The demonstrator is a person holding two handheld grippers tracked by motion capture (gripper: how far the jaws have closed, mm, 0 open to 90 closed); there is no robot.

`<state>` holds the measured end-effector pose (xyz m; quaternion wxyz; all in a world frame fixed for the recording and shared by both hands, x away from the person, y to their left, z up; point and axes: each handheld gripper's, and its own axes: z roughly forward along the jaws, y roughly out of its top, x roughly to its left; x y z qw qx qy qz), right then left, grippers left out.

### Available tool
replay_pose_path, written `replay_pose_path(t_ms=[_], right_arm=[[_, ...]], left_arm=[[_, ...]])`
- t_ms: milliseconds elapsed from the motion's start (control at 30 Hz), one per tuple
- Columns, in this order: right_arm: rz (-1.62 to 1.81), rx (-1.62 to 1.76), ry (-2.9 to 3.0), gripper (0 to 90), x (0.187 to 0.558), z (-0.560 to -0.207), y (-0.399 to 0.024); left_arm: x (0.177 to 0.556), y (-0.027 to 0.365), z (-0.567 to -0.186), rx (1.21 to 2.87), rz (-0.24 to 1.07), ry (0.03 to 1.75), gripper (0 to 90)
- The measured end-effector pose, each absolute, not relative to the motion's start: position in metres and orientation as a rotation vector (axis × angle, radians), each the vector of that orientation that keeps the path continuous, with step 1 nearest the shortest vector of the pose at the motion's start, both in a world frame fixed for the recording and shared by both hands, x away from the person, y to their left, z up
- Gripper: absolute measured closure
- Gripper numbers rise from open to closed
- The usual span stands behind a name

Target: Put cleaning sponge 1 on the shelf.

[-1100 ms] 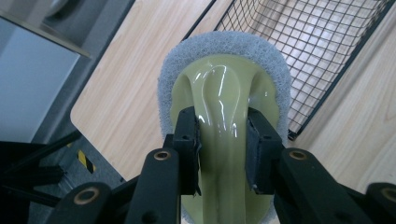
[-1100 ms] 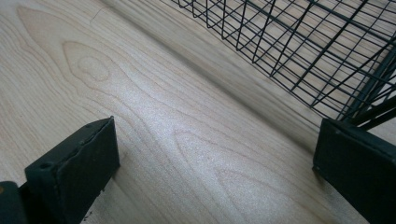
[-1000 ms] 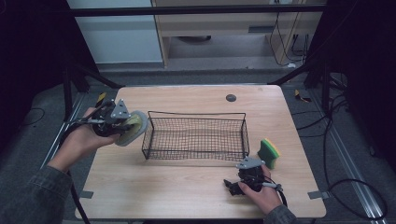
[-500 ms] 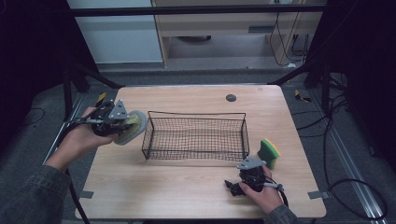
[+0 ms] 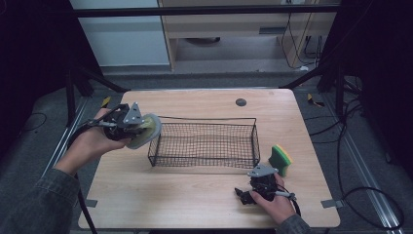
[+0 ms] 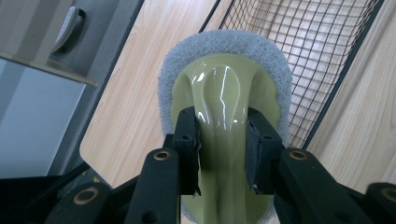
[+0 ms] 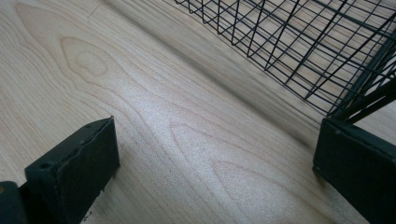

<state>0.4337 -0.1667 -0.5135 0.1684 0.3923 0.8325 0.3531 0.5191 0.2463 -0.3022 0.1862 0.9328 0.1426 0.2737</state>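
My left tool (image 6: 223, 140), jaws clamped on the scrubber (image 6: 224, 107) handle, holds it beside the basket (image 5: 204, 144); my right tool (image 7: 215, 163) rests wide open, empty, on the desk (image 5: 195, 195).

Basket (image 5: 204, 144) mid-table (image 5: 195, 204); sponge (image 5: 281, 159) to its right.
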Motion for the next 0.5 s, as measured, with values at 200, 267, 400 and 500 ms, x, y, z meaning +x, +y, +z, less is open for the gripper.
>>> replay_pose_path(t_ms=[200, 267, 400, 500], right_arm=[[1.007, 1.116, 2.367, 0.5, 0.434, -0.514, -0.167], [1.006, 1.116, 2.367, 0.5, 0.434, -0.514, -0.167], [1.004, 1.116, 2.368, 0.5, 0.434, -0.513, -0.167], [1.006, 1.113, 2.367, 0.5, 0.434, -0.514, -0.167]], left_arm=[[0.517, 0.232, -0.303, 2.670, 0.758, 0.329, 68.9], [0.518, 0.227, -0.304, 2.676, 0.756, 0.307, 68.9], [0.522, 0.221, -0.305, 2.663, 0.756, 0.285, 68.9], [0.526, 0.216, -0.308, 2.667, 0.755, 0.268, 68.9]])
